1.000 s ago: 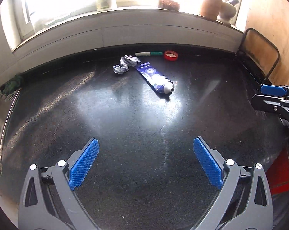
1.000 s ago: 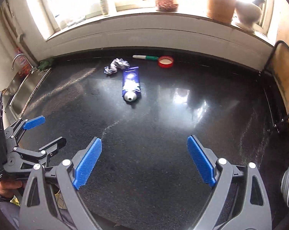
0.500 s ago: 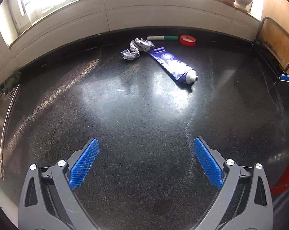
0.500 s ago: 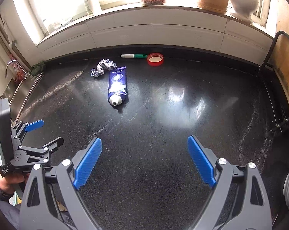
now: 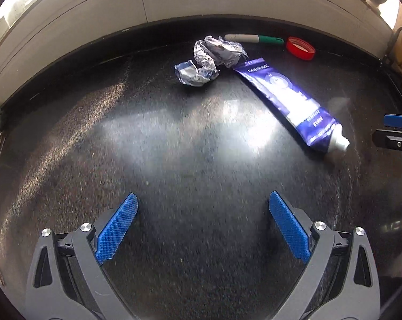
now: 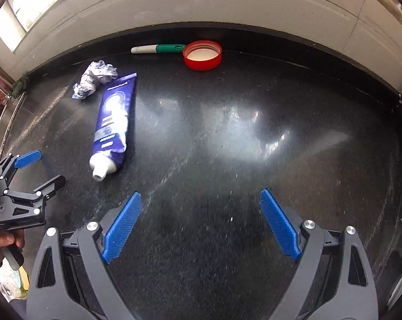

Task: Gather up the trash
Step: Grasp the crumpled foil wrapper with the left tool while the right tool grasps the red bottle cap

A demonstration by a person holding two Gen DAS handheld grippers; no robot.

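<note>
On the black speckled counter point(image 5: 174, 160) lie a crumpled silver wrapper point(image 5: 208, 61), a blue toothpaste tube point(image 5: 288, 98) with its white nozzle toward me, a white and green marker point(image 5: 254, 38) and a red lid point(image 5: 300, 48). They also show in the right wrist view: wrapper point(image 6: 95, 81), tube point(image 6: 114, 122), marker point(image 6: 158, 48), lid point(image 6: 202, 54). My left gripper point(image 5: 202, 208) is open and empty, well short of the wrapper. My right gripper point(image 6: 201, 205) is open and empty, to the right of the tube.
A white tiled wall point(image 5: 147, 8) runs behind the counter. A sink edge point(image 6: 3, 122) lies at the far left. The left gripper point(image 6: 41, 168) shows at the left of the right wrist view; the right gripper point(image 5: 395, 130) shows at the right edge of the left wrist view.
Both grippers have moved forward over the counter toward the trash at the back, which now looks larger and closer. Both stay open and empty.
</note>
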